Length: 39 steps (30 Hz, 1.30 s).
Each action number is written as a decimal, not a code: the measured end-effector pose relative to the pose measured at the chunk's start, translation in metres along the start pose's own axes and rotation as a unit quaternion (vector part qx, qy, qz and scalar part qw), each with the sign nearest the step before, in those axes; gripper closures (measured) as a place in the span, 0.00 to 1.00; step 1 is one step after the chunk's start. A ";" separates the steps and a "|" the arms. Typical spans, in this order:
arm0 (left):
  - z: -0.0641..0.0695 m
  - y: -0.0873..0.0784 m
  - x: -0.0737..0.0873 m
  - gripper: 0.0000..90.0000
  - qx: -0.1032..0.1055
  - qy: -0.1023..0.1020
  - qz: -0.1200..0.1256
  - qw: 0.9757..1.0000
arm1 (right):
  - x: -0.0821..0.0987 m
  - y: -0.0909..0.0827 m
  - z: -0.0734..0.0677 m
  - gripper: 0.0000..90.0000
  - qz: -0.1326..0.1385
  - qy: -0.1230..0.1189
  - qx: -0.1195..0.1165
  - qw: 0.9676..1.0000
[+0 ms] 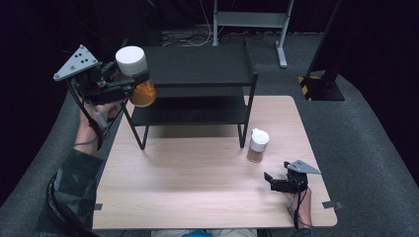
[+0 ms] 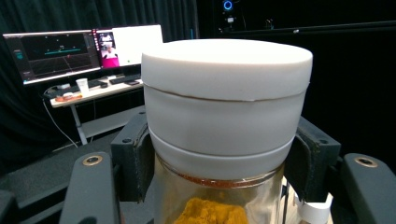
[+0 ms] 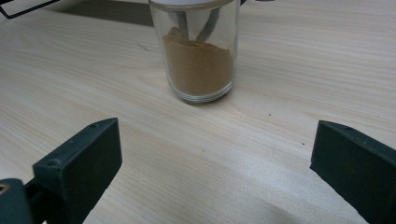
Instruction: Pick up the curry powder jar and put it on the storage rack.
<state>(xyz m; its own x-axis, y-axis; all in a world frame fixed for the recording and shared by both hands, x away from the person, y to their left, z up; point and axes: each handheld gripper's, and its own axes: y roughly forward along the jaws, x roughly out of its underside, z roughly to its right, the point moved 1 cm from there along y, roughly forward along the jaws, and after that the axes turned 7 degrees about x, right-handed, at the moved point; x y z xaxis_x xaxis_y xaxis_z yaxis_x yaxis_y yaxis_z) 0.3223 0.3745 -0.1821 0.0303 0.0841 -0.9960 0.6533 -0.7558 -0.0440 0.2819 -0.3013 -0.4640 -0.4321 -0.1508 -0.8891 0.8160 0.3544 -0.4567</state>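
At the far left of the high view, the left gripper (image 1: 129,83) is held above the left edge of the worktop (image 1: 197,192), its jaws clamped on a glass jar (image 1: 140,81) with a wide white lid (image 1: 131,59) and orange-yellow powder inside. The jar hangs in the air just beside the upper left corner of a black two-level shelf rack (image 1: 197,84), level with its top board. In the left gripper view the jaw pads (image 2: 136,156) press on the white collar below the lid from both sides. Behind the jar, a desk with monitors (image 2: 84,49) stands against a dark curtain.

The rack occupies the back of the worktop; its front legs stand on the wood, and both boards look bare.

To the right, just in front of the rack's right front leg, stands a second jar (image 1: 257,145) with a white flip cap and brown powder. The right gripper (image 1: 271,180) rests low near the front right corner, pointing at this jar, well apart from it. Its jaws stand wide apart with nothing between them, and bare wood lies between them and the jar (image 3: 198,56).
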 end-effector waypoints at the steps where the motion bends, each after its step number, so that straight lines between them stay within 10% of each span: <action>1: -0.001 0.001 -0.001 0.38 -0.001 0.000 0.000 1.000 | 0.000 0.000 0.000 0.01 0.000 0.000 0.000 1.000; 39: -0.021 0.045 -0.014 0.38 -0.038 -0.013 -0.015 0.999 | 0.001 0.000 0.001 0.01 0.004 0.000 -0.003 1.000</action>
<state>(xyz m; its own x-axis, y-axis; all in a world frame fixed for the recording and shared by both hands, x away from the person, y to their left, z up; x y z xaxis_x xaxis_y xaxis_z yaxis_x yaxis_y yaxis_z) 0.3671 0.3527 -0.1681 -0.0092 0.0884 -0.9960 0.7090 -0.7018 -0.0688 0.2818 -0.3029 -0.4649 -0.4260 -0.1490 -0.8924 0.8167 0.3610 -0.4501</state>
